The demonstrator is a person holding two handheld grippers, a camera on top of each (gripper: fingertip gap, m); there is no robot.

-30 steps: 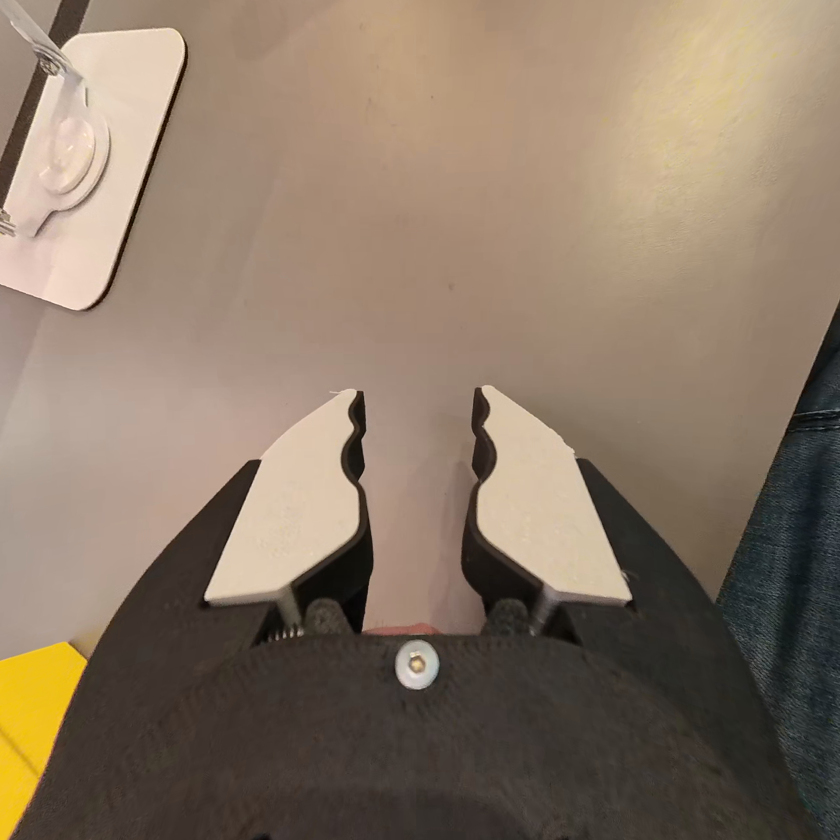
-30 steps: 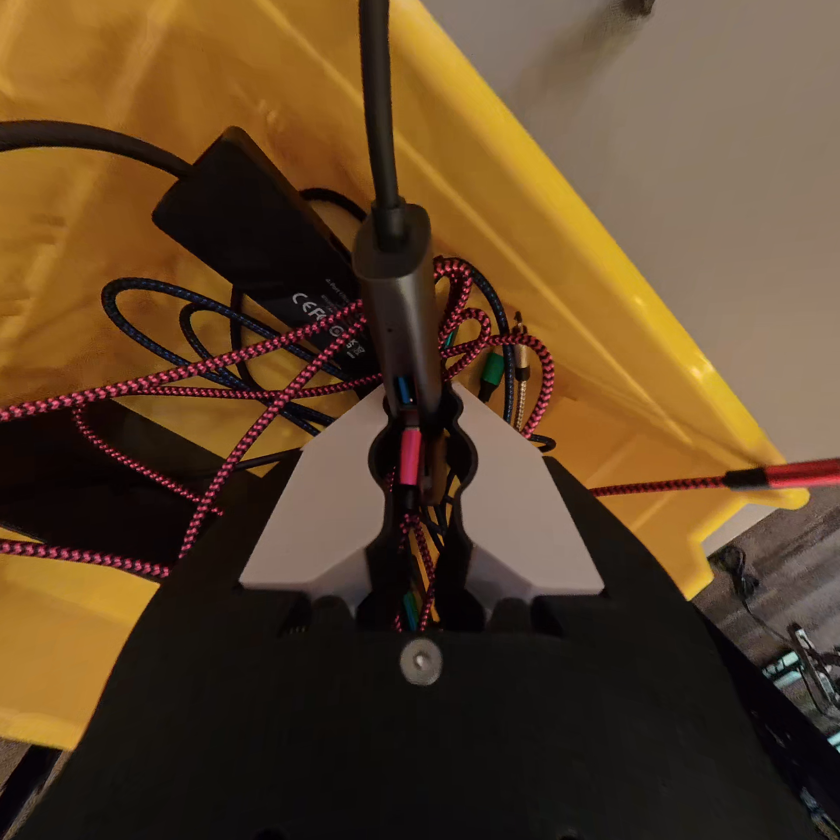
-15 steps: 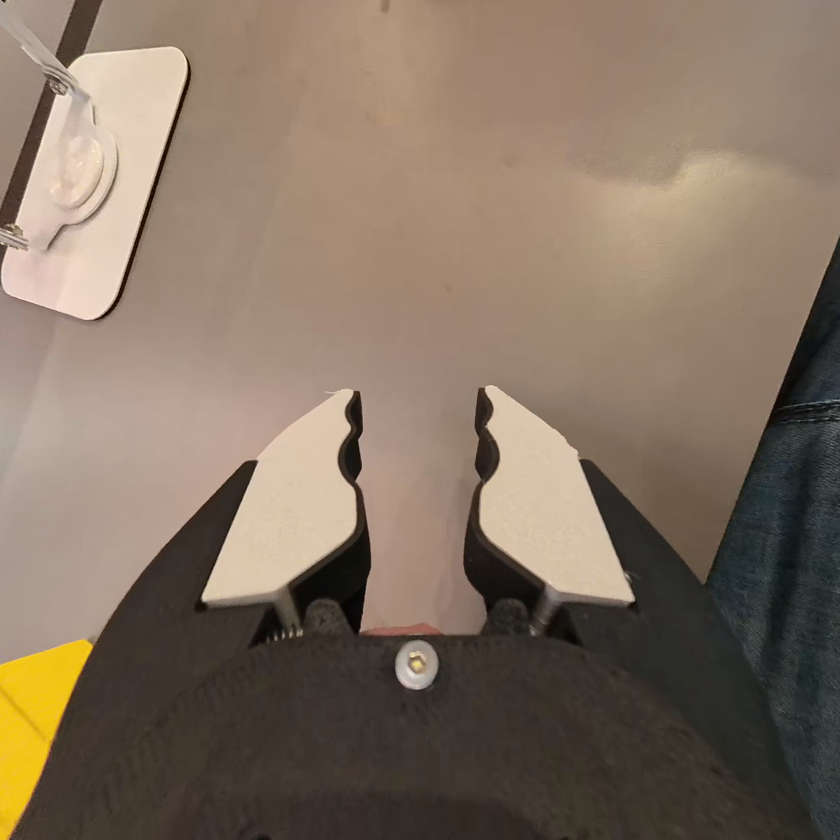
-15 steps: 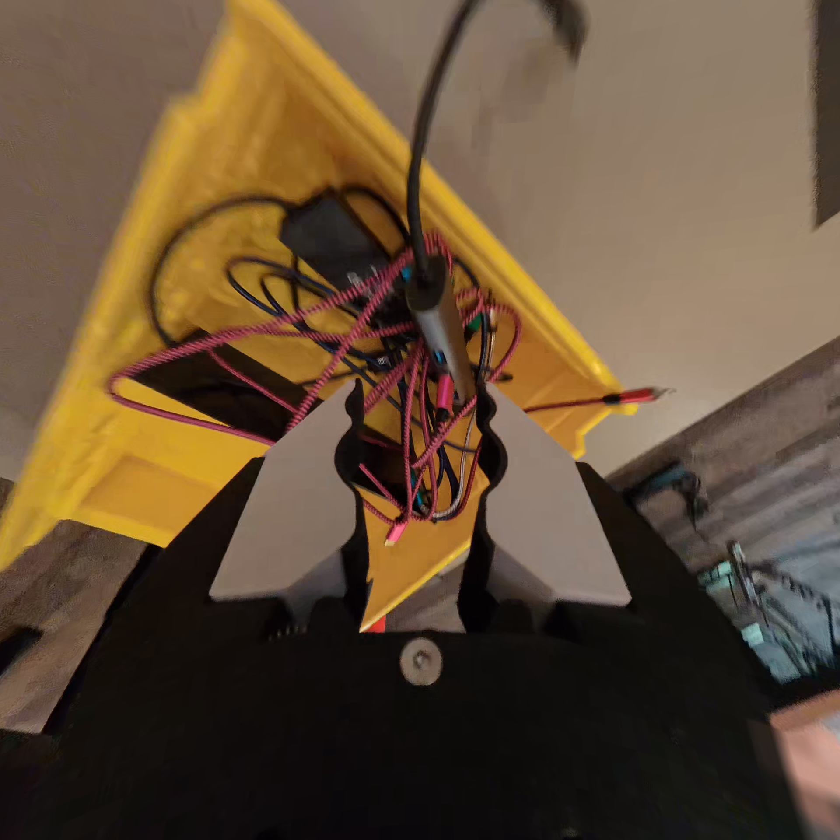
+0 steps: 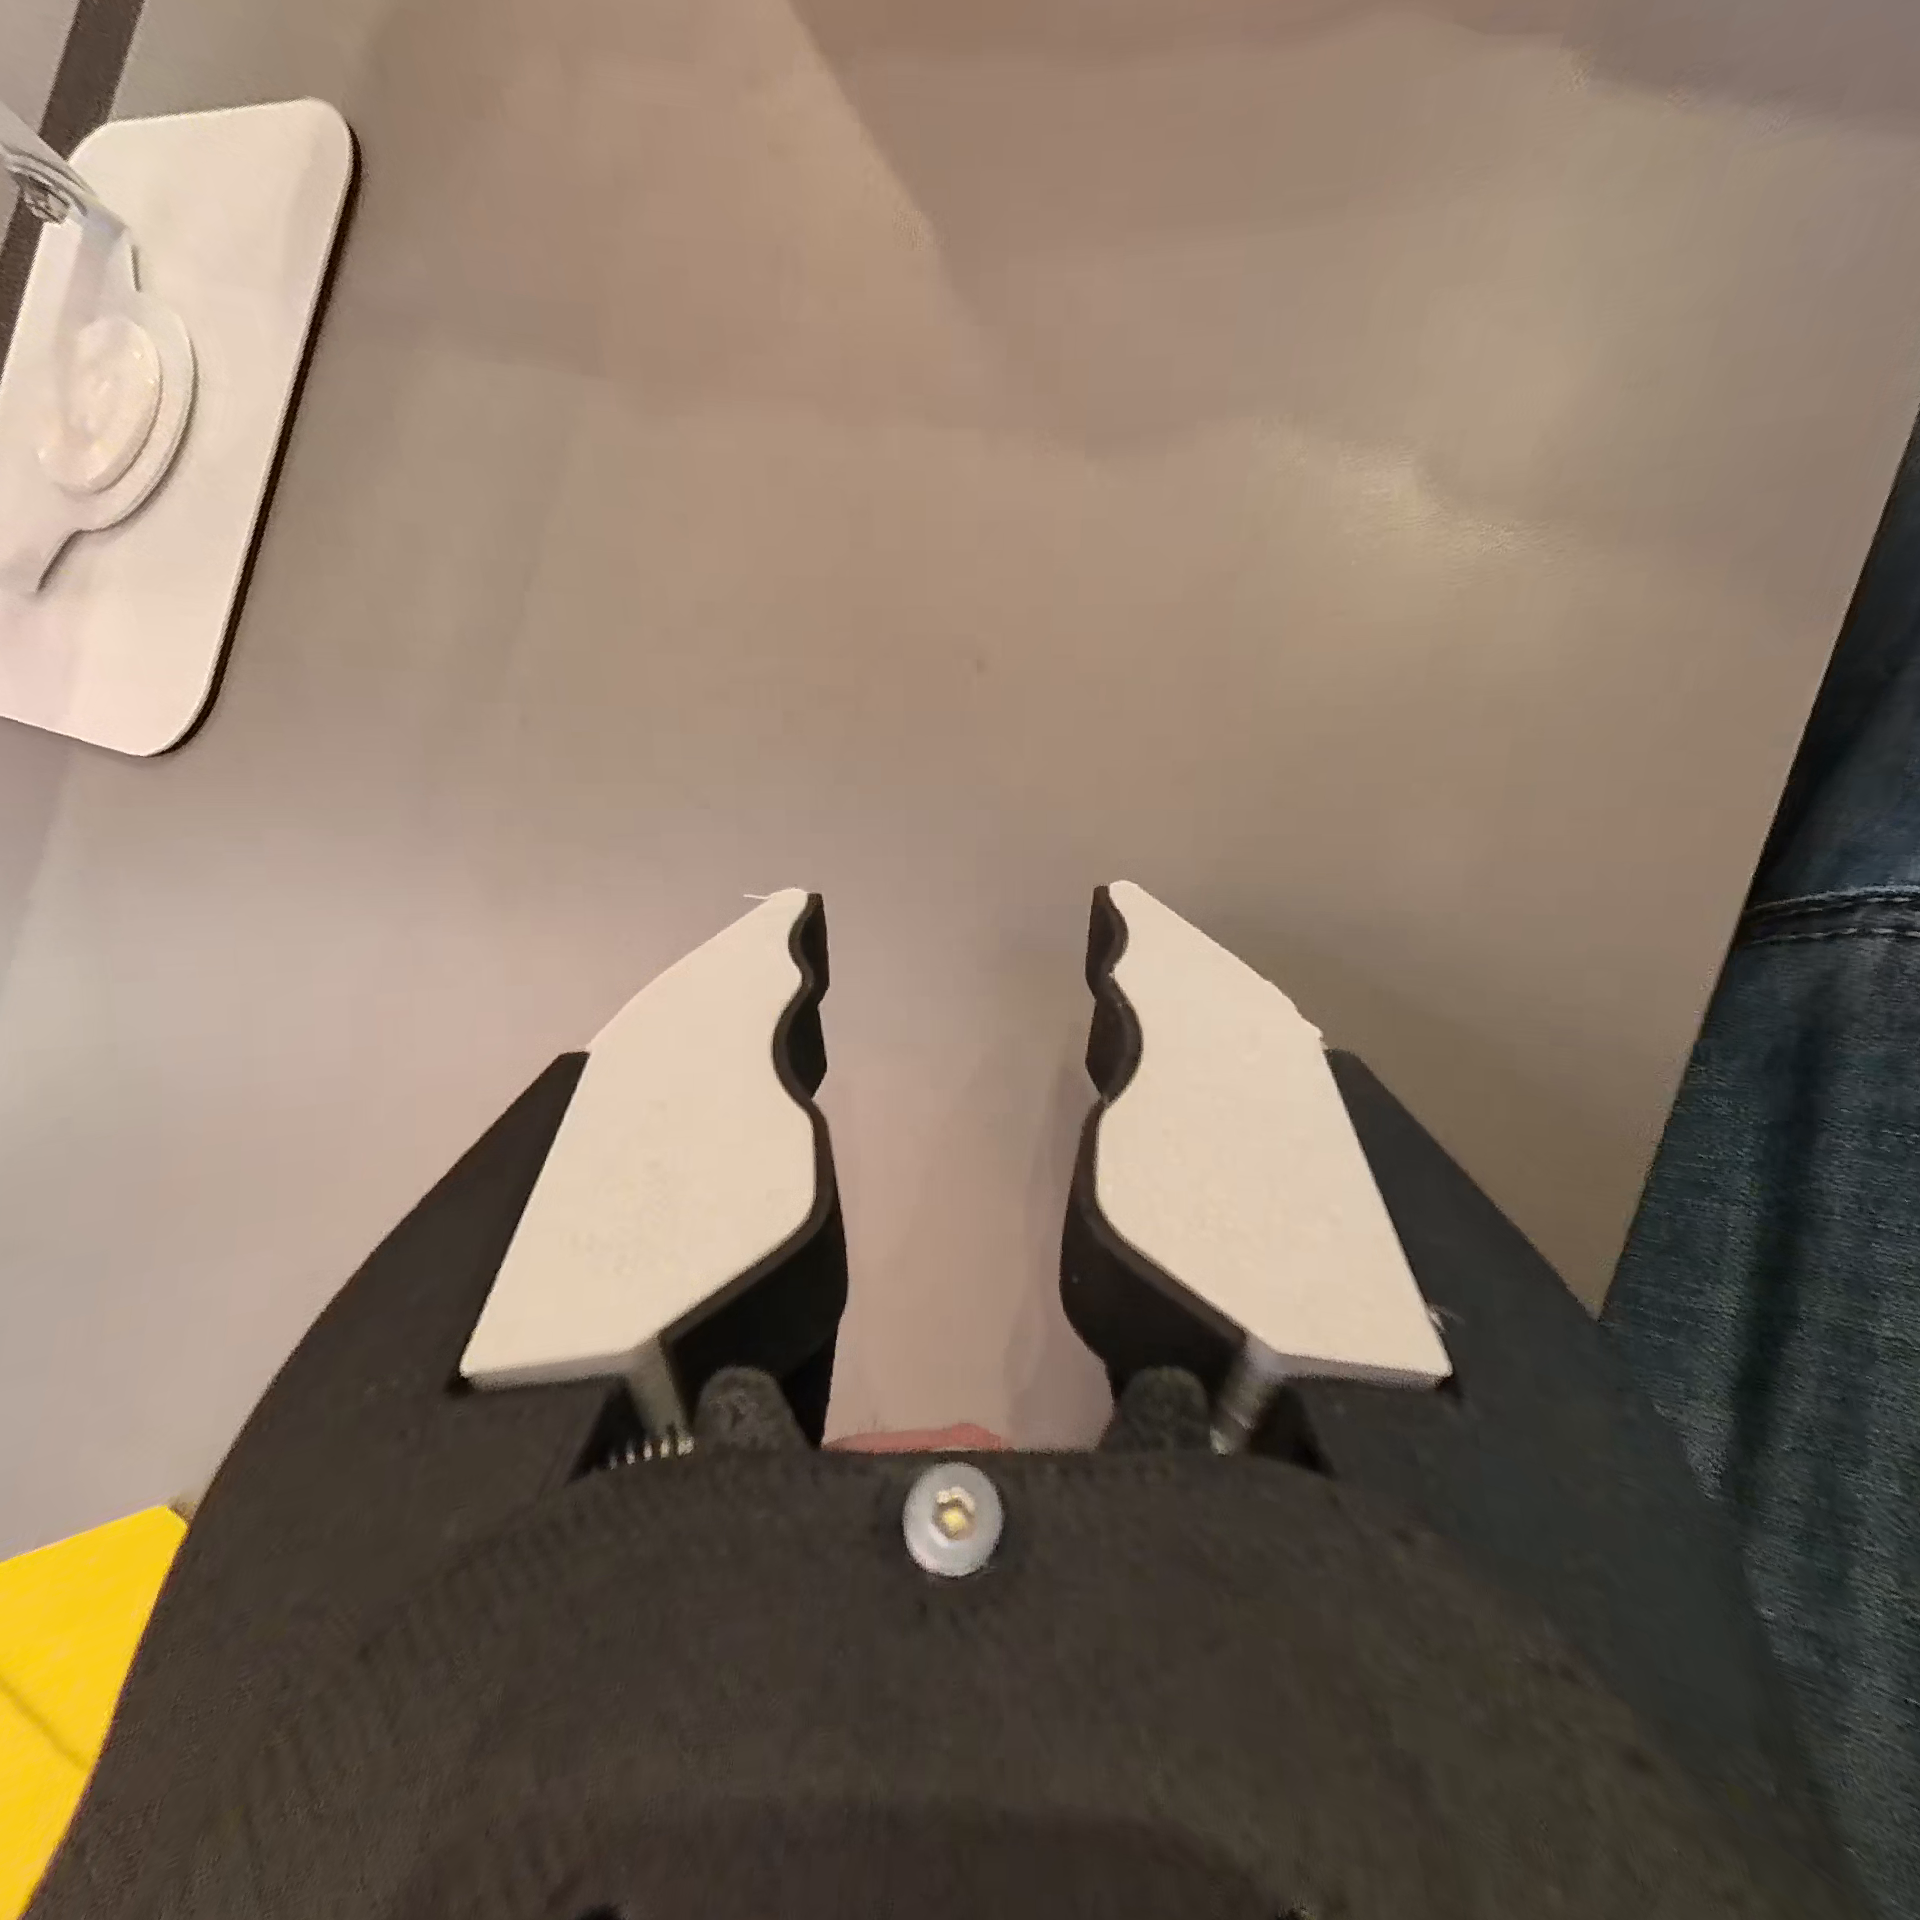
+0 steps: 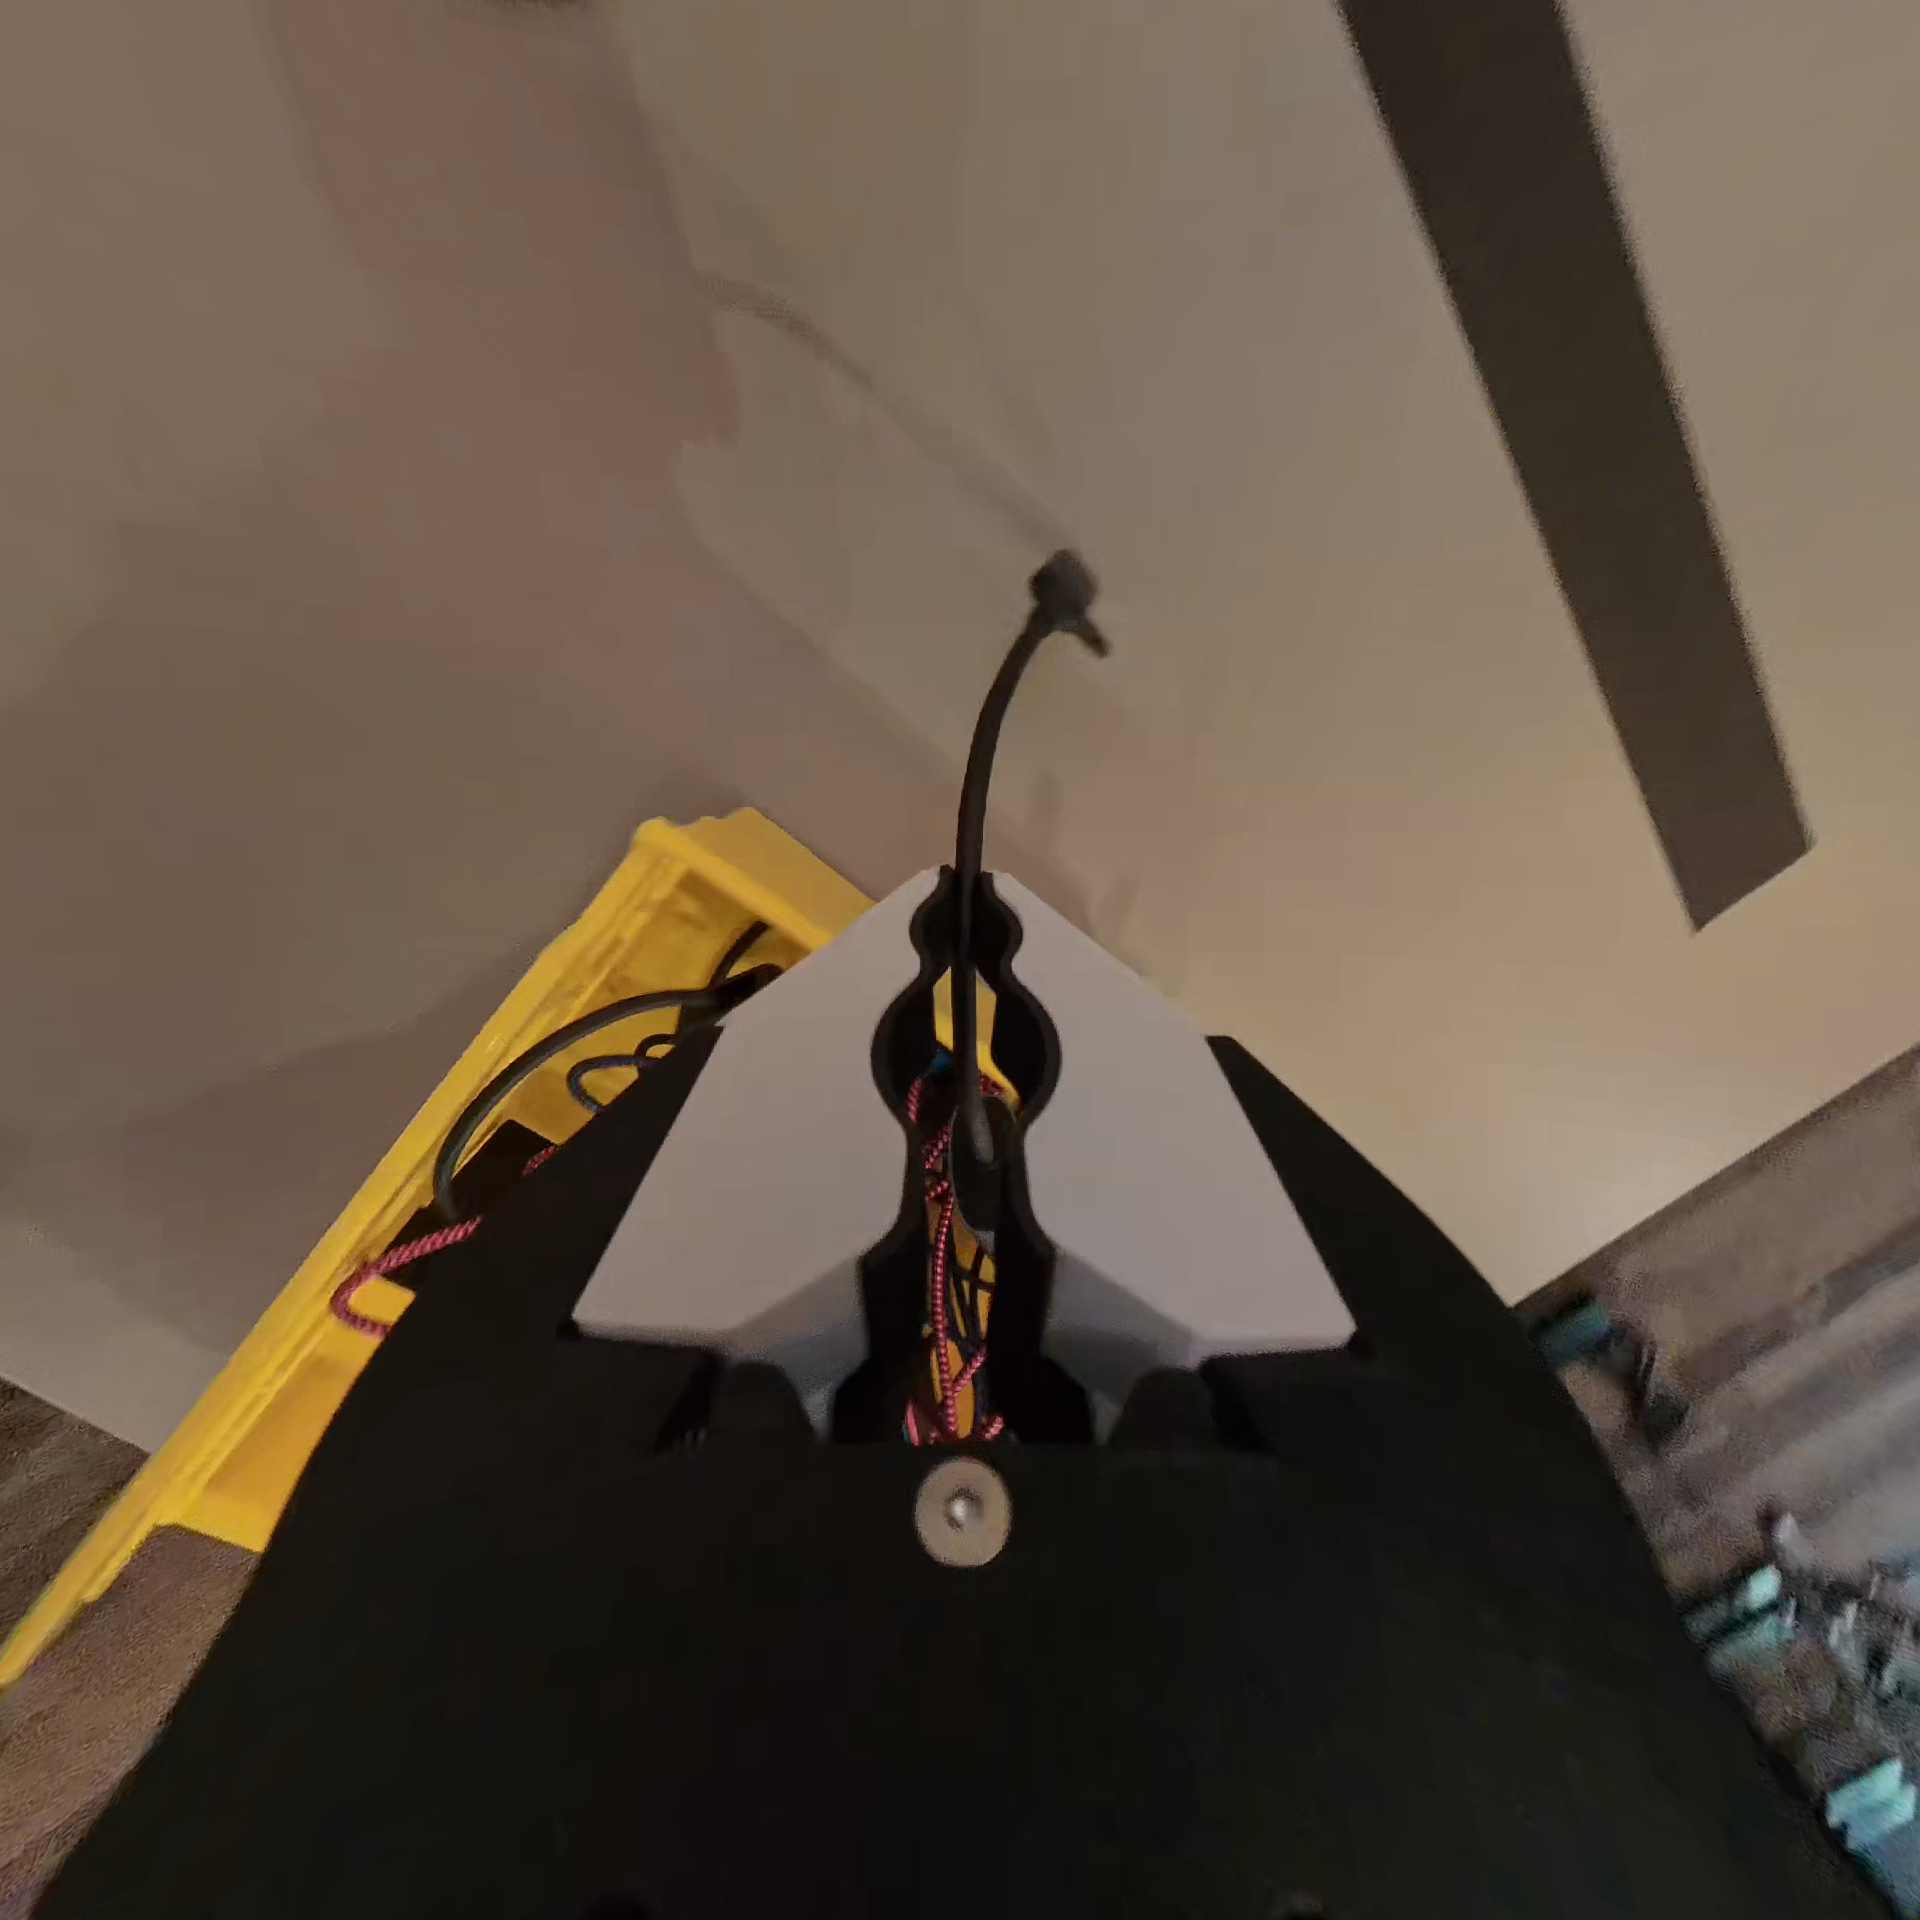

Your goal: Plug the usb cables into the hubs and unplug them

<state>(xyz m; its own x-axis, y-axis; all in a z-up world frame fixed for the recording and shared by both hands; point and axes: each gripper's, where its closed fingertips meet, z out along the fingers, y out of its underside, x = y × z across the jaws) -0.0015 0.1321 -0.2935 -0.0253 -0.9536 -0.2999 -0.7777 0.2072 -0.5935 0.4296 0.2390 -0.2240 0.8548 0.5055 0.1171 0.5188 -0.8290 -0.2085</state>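
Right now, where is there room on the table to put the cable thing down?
The grey table is bare between the white pad at its left and the jeans at its right, ahead of the open left gripper. The yellow bin is crowded with tangled cables.

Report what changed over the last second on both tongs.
The right tongs rose and pulled back from the yellow bin, and now pinch shut on the black cable of the grey hub, which was gripped by its body a second ago. The left tongs stayed open and empty over the grey table, drifting only slightly.
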